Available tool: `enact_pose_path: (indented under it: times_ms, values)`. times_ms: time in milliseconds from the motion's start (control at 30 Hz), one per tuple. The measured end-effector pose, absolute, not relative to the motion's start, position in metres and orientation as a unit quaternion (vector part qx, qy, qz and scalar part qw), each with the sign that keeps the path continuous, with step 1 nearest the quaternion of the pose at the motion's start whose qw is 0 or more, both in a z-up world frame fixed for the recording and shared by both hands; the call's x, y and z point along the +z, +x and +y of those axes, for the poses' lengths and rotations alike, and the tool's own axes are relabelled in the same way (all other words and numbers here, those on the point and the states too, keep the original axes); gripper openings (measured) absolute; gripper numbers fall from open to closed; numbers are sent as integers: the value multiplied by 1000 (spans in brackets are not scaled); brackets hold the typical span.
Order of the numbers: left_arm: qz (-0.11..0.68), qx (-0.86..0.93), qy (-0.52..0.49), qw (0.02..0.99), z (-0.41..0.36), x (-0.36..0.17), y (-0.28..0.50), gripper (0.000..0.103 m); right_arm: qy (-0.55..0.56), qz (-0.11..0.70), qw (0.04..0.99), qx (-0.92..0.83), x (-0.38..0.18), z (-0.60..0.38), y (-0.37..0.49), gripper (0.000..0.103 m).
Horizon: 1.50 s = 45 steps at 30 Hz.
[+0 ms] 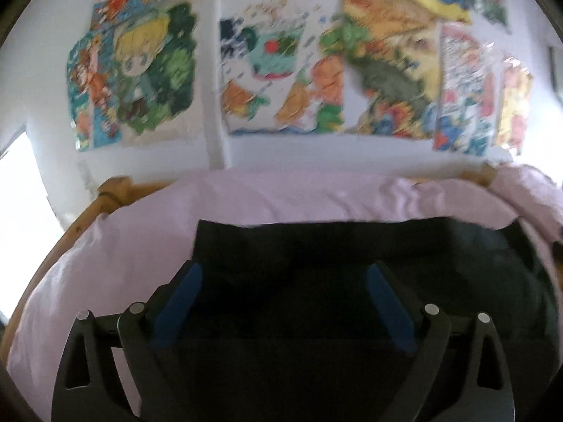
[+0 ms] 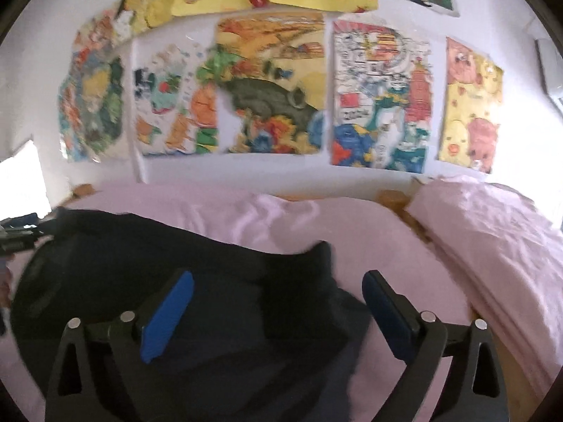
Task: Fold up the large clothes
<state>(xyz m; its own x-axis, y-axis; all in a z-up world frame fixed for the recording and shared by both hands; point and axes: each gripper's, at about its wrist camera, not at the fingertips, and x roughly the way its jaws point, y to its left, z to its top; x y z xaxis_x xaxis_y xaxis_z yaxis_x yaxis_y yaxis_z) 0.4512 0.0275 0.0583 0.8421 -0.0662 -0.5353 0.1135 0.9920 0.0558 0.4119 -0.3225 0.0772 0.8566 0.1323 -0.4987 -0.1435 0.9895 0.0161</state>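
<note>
The white wall behind the bed is papered with bright cartoon posters (image 2: 271,88), and below them a pink sheet (image 1: 281,197) covers the mattress inside a wooden bed frame (image 1: 112,190), with a rumpled pink pillow or bunched bedding (image 2: 492,232) off to the right. Spread on that sheet lies the dark garment (image 2: 147,256), near black, broad and mostly flat; its far edge runs fairly straight across in the left view, while in the right view one corner pokes up toward the headboard and a looser flap trails toward the camera. The left claw (image 1: 283,274) hangs over the middle of the dark cloth with its blue pads wide apart and nothing between them. The right claw (image 2: 278,281) is likewise spread wide and empty, its left finger over the garment and its right finger over bare pink sheet, so it straddles the cloth's right-hand edge. Both views are smeared, so I can't tell whether either claw touches the fabric. To my eye this is a pause between folds, with the garment laid out and no grip taken. The next move would call for each claw to drop onto an edge or corner, pinch a single layer cleanly, and carry it across without dragging the sheet.
</note>
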Motion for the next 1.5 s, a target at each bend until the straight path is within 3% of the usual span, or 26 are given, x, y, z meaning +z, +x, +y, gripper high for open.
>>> enact_pose_path:
  times_ms: [533, 767, 1000, 1500]
  values:
    - [323, -84, 67, 940, -9, 19, 487, 93, -2, 325, 939, 111, 32, -295, 436, 100]
    - [355, -76, 66, 930, -6, -6, 516, 102, -11, 356, 929, 103, 1, -292, 466, 103]
    - [397, -92, 33, 913, 5, -25, 542, 102, 10, 397, 911, 107, -26, -296, 492, 103]
    - [362, -80, 50, 927, 1, -40, 535, 102, 30, 380, 919, 102, -47, -298, 479, 103]
